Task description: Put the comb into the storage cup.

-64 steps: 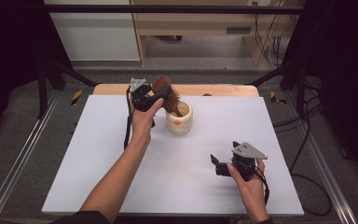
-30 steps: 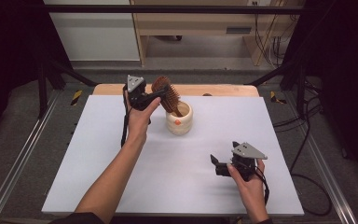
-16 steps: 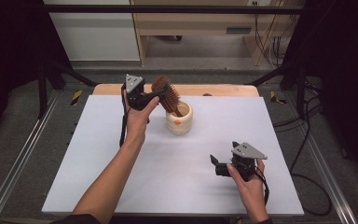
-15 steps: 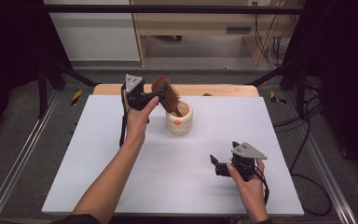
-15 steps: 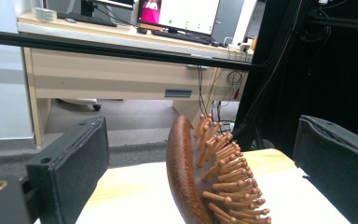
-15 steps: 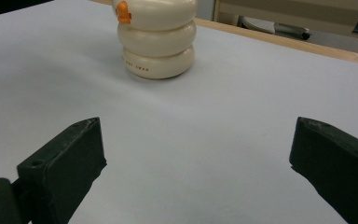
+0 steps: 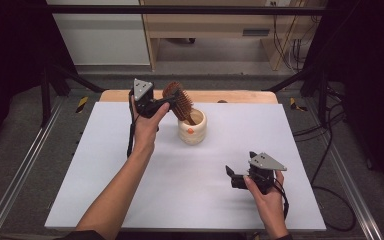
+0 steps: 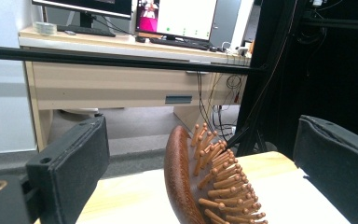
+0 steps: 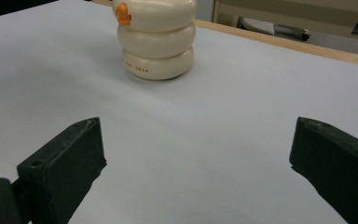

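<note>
A brown wooden hairbrush (image 7: 179, 102) stands tilted, handle down, in a cream ribbed cup (image 7: 192, 128) at the back middle of the white table (image 7: 105, 165). My left gripper (image 7: 162, 104) is raised at the brush head's left side. In the left gripper view its jaws stand wide apart on either side of the bristled head (image 8: 186, 182) without touching it, so it is open. My right gripper (image 7: 232, 175) rests low near the front right, open and holding nothing. It points at the cup (image 9: 156, 37), which has an orange knob.
A wooden strip (image 7: 240, 96) runs along the table's far edge, with a desk and cables beyond it. Metal rails (image 7: 20, 170) flank the table on both sides. Bare white surface lies between the cup and my right gripper.
My left gripper has drawn back slightly to the left, away from the brush head. The brush still leans in the cup. My right gripper has not moved.
</note>
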{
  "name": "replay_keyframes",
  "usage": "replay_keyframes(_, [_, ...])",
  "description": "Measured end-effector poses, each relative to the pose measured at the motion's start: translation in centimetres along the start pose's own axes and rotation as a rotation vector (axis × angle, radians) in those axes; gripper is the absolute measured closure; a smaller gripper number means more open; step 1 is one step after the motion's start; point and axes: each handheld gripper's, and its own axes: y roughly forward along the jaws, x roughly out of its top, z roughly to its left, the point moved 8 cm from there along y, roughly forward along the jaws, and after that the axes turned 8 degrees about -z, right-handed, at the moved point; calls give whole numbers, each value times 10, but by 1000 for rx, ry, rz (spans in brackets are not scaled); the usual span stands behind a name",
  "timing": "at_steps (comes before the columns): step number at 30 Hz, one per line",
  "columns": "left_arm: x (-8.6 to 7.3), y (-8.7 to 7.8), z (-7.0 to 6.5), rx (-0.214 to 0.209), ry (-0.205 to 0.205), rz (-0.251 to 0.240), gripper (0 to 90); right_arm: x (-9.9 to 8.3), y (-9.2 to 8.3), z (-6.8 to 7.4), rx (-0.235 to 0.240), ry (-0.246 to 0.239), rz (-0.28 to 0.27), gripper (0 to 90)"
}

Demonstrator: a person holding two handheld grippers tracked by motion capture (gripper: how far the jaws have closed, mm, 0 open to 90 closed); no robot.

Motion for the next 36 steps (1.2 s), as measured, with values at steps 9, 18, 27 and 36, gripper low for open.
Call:
replay_keyframes(9, [5,-3,0,-8,27,-15,37,0,0,0,0,-1,0,35])
replay_keyframes(18, [13,-8,-6,-28,29,-11,27,0,0,0,-2,-5,1,35])
replay_keyframes(27, [24,-19,-5,-32,50,5,25,2,-1,-1,-2,-7,-14,37])
replay_keyframes(36, [35,-35,-4,-39,27,18,25,2,-1,-3,-12,-10,-22,41])
